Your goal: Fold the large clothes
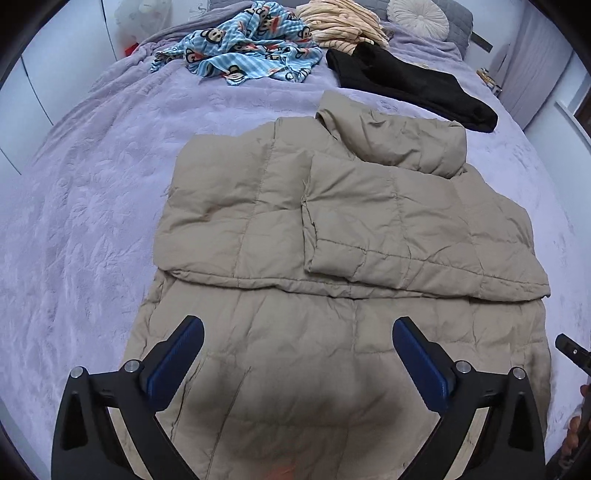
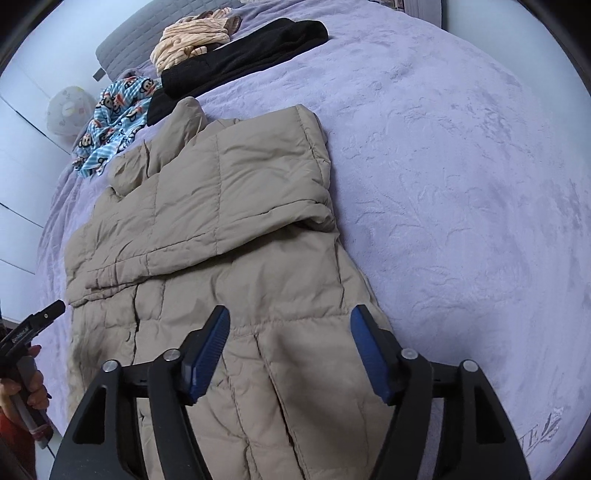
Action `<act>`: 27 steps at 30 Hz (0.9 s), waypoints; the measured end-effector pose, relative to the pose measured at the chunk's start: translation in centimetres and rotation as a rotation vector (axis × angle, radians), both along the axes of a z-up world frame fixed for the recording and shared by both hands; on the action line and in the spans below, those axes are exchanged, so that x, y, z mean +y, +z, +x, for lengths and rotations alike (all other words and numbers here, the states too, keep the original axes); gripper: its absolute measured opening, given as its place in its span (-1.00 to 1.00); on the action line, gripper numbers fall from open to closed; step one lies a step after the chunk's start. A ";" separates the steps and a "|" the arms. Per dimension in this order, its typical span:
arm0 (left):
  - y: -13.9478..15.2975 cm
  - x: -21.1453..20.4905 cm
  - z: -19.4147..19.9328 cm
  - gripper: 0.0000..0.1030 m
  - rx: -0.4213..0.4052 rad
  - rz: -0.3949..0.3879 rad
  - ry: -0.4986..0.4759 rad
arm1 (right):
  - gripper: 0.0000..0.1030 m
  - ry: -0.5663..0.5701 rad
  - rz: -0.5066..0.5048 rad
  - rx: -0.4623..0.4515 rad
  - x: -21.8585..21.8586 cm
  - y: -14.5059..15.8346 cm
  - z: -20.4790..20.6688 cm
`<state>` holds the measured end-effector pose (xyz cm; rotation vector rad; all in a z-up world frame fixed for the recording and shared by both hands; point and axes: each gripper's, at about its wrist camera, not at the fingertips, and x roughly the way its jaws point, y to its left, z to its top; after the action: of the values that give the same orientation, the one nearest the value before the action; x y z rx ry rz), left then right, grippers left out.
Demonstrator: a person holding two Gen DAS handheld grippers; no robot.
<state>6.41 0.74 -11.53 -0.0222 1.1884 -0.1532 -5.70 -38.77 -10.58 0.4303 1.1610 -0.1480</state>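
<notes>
A beige quilted puffer jacket (image 1: 295, 229) lies flat on the lilac bedspread (image 1: 92, 192), its sleeves folded in across the chest and the hood at the far end. My left gripper (image 1: 297, 328) hangs open above the jacket's near hem, nothing between its blue pads. In the right wrist view the same jacket (image 2: 207, 221) runs up the middle-left, and my right gripper (image 2: 290, 317) is open over its near right edge, holding nothing. The left gripper's handle and the hand on it (image 2: 26, 365) show at the left border.
At the head of the bed lie a blue monkey-print cloth (image 1: 243, 51), a cream striped garment (image 1: 343, 22), a black garment (image 1: 410, 85) and a round white cushion (image 1: 417, 16). White cupboard fronts stand to the left. Bare bedspread (image 2: 461, 184) stretches right of the jacket.
</notes>
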 end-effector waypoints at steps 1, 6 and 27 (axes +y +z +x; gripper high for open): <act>0.0 0.1 -0.5 0.98 0.004 0.012 0.006 | 0.55 0.006 0.009 -0.005 0.1 0.1 -0.3; 0.3 1.1 -2.7 0.98 0.016 0.033 0.041 | 0.70 0.038 0.085 -0.028 1.1 0.4 -2.0; 0.4 9.4 -16.4 0.98 0.132 0.123 -0.008 | 0.71 -0.206 0.231 -0.039 6.2 2.1 -15.3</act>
<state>-9.96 10.10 -11.14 0.0815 1.3278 -0.0866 -21.00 -32.61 -8.51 0.7546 1.0976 -0.1836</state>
